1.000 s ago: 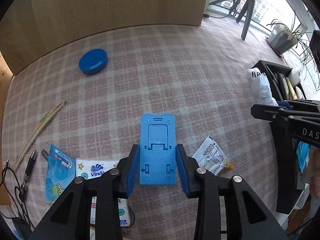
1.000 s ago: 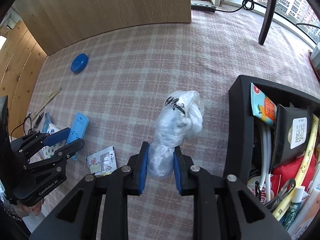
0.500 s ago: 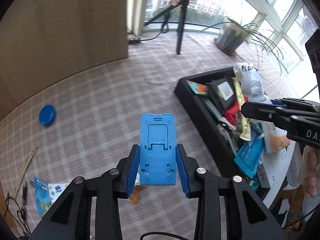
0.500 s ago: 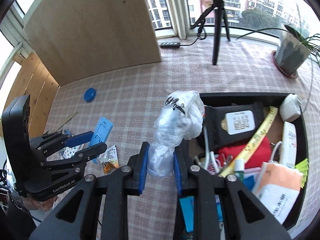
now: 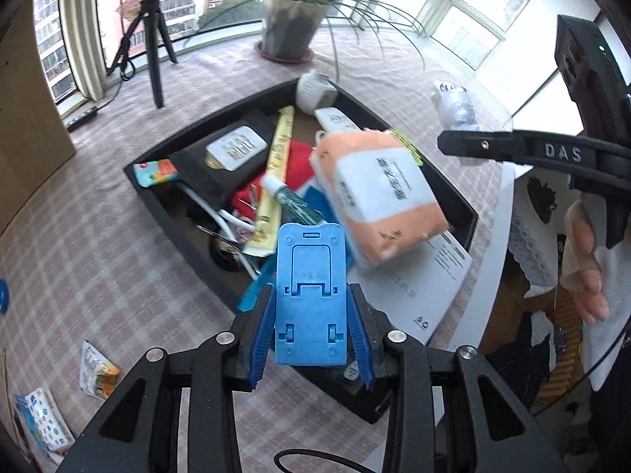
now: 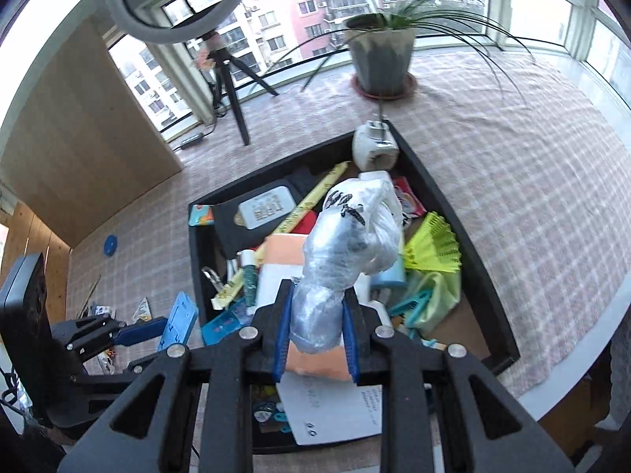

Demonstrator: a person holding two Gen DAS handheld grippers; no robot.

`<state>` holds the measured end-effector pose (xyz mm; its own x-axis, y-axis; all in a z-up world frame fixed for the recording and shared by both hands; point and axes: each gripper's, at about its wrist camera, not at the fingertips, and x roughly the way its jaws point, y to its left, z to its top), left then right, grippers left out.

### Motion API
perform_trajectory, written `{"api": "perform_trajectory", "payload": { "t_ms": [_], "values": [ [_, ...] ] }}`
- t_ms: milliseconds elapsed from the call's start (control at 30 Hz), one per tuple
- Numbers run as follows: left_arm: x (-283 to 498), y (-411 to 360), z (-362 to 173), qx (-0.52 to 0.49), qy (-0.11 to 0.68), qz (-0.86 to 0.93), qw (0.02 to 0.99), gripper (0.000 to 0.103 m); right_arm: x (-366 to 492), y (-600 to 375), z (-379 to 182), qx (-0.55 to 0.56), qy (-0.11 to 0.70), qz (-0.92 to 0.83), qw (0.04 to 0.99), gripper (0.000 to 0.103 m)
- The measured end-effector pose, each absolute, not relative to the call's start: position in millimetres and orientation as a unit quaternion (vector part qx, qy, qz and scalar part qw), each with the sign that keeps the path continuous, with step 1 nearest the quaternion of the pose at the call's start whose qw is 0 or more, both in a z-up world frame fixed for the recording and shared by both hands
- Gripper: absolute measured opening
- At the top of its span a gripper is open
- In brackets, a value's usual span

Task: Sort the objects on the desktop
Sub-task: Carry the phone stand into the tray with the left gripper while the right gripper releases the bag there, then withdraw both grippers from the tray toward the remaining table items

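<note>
Left gripper [image 5: 311, 335] is clamped on the lower sides of a blue phone stand [image 5: 310, 293], which sticks up between the blue pads and hangs above the near edge of the black tray [image 5: 189, 250]. The stand's lower end hides part of the tray's near wall and whatever sits right behind it. Right gripper [image 6: 315, 333] is squeezing the bottom of a crumpled clear plastic bag [image 6: 347, 244] with black print you can't really read; the bag is held over the middle of the tray and blocks a good chunk of the contents.

Around it in the tray: an orange-and-white pack [image 5: 378, 193], a black pouch [image 6: 256, 213], a yellow fan [image 6: 434, 246], a white sheet [image 6: 335, 410] partly under the gripper. On the checked tablecloth [image 5: 79, 244] a snack packet [image 5: 96, 370] lies well apart, and the tissue pack [image 5: 43, 421] is cut off at the frame edge.
</note>
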<state>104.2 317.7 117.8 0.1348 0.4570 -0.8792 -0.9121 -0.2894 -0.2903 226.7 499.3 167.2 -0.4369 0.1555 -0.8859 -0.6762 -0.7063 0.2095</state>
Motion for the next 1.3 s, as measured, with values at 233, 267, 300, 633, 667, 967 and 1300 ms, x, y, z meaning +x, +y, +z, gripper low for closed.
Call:
{"api": "perform_trajectory", "payload": {
  "t_ms": [233,267,300,633,667,967,1300],
  "values": [
    [145.2,323.8,101.1,-0.519,0.257,0.585,0.567,0.034,265.6,529.1,147.2,-0.469,0.309,0.77,0.303,0.023],
    [147.3,324.7,100.4,-0.519,0.258,0.584,0.568,0.034,267.8,530.1,146.5,-0.469,0.31,0.768,0.306,0.023],
    [149.0,325.6,100.4,-0.52,0.258,0.582,0.569,0.034,269.4,531.0,145.9,-0.47,0.311,0.766,0.308,0.023],
    [148.7,323.9,109.8,-0.509,0.253,0.593,0.571,0.051,270.4,529.0,161.4,-0.456,0.309,0.773,0.313,0.047],
    [146.7,322.6,110.3,-0.508,0.252,0.595,0.57,0.051,267.6,527.3,163.2,-0.456,0.307,0.776,0.311,0.047],
    [96.4,294.3,104.9,-0.533,0.21,0.635,0.518,0.05,228.0,493.0,172.3,-0.462,0.273,0.802,0.262,0.047],
    [25.8,228.2,100.2,-0.55,0.164,0.699,0.426,0.05,164.2,436.5,175.1,-0.48,0.231,0.828,0.177,0.047]
  ]
}}
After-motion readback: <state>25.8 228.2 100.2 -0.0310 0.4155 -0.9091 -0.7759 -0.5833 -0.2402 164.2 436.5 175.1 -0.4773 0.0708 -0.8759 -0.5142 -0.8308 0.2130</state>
